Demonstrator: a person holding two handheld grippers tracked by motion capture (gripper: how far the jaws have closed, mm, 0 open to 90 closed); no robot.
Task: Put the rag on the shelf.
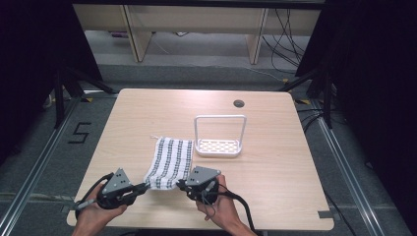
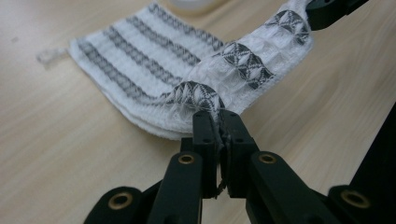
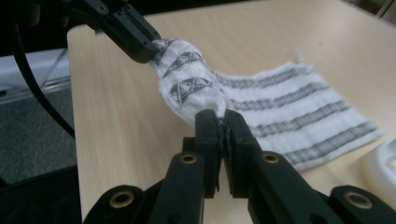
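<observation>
At the near edge of the bench [image 1: 275, 196], around six o'clock, the left tool [image 2: 218, 122] is clenched on one near corner of the striped cloth [image 1: 169, 162]; the right tool [image 3: 222, 120] is clenched on the other near corner, just to its right. The cloth's near edge is raised off the wood and stretched between the two tools, bunched at each grip. The rest of the cloth lies flat toward twelve o'clock, near the bench's middle. Just beside its far end, at about two o'clock from it, stands a white rack [image 1: 219, 146] with a tall handle. Farther on, a round cable hole [image 1: 239, 103] sits in the bench top.
</observation>
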